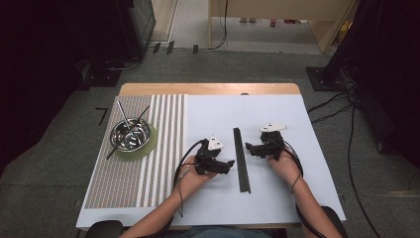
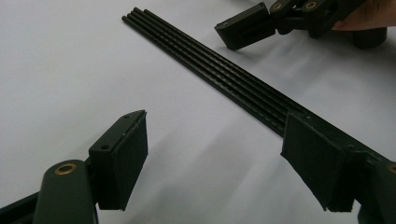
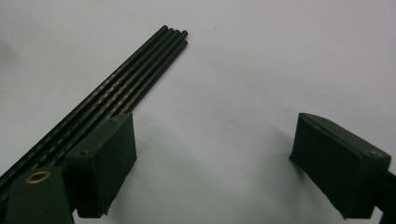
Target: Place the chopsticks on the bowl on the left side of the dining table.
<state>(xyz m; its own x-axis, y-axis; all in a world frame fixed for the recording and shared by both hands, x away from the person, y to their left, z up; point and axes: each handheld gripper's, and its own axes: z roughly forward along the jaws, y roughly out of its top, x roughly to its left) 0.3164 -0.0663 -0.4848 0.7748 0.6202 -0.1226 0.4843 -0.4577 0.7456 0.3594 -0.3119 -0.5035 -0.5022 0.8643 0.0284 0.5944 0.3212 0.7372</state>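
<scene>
Several black sticks lie side by side in a neat row on the white sheet, running away from the person. My left gripper lies just left of the row, pointing at it, jaws wide apart. In the left gripper view the sticks run diagonally past the right pad, and my left gripper has only bare sheet between its pads. My right gripper faces the row from the other side. It is open too, the sticks passing behind the left pad of my right gripper.
A steel bowl holding thin metal utensils stands on a green round mat over a striped placemat at the left. The other gripper shows at the top right of the left gripper view. Cables lie on the floor at the right.
</scene>
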